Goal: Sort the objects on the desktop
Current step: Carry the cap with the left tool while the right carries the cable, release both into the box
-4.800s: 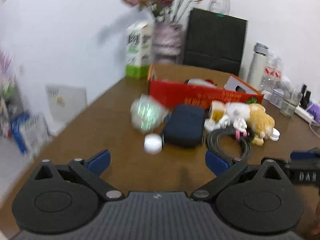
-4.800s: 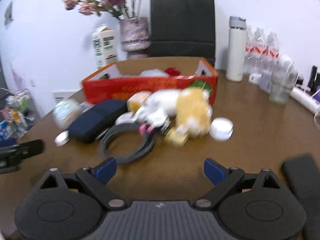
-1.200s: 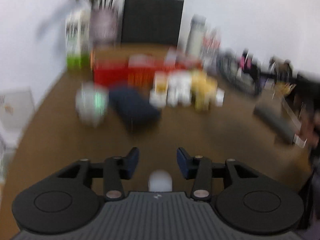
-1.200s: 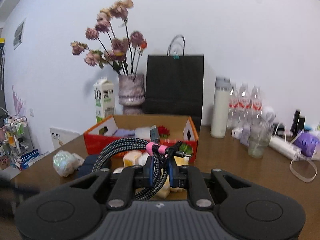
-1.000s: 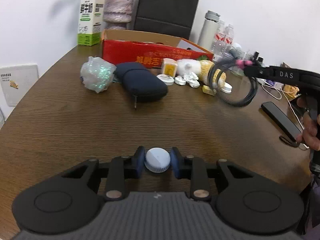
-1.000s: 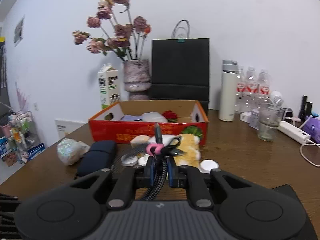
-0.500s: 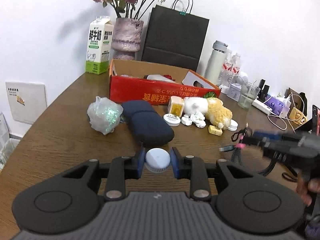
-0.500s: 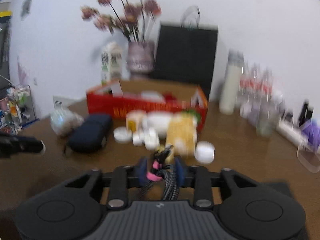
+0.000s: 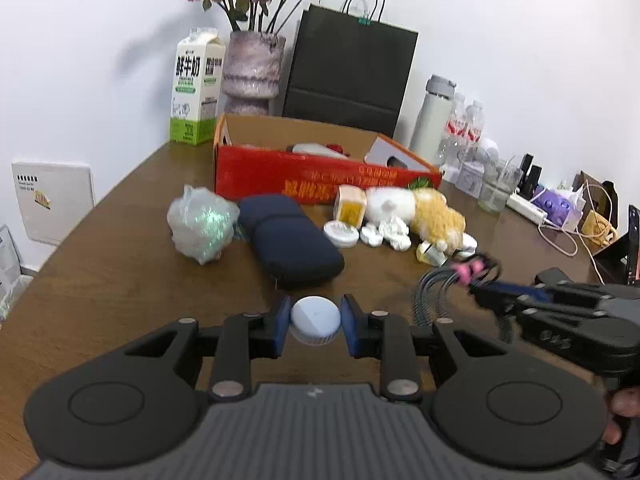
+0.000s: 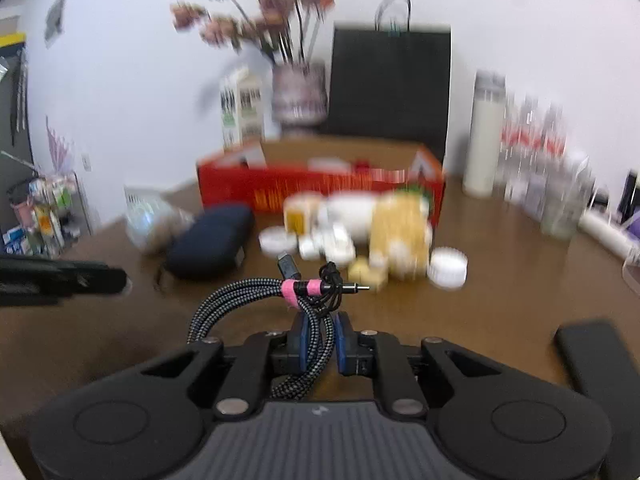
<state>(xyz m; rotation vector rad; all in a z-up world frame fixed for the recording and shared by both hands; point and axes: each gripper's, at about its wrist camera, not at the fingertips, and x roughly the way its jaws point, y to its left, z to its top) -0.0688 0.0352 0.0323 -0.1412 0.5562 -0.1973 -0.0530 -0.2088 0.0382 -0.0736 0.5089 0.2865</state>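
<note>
In the left wrist view my left gripper [image 9: 314, 314] is shut on a small white round cap [image 9: 316, 316], held just above the brown table [image 9: 120, 280]. My right gripper [image 10: 320, 334] has a coiled braided cable with a pink tie [image 10: 248, 292] between its blue pads; its jaws are closing tight on it. The left wrist view also shows the right gripper [image 9: 480, 290] low at the right, the cable [image 9: 436, 292] hanging from it. The red cardboard box [image 9: 320, 178] stands open behind a row of loose objects.
In front of the box lie a crumpled plastic bag [image 9: 202, 228], a navy case [image 9: 292, 240], a white lid [image 9: 341, 234] and a plush toy [image 9: 432, 212]. A black flat device [image 10: 592, 356] lies at the right. A vase, milk carton, paper bag and bottles line the back.
The cap and cable lay on the table with both grippers open; now each is gripped. Over the last second the right gripper sank toward the table with the cable.
</note>
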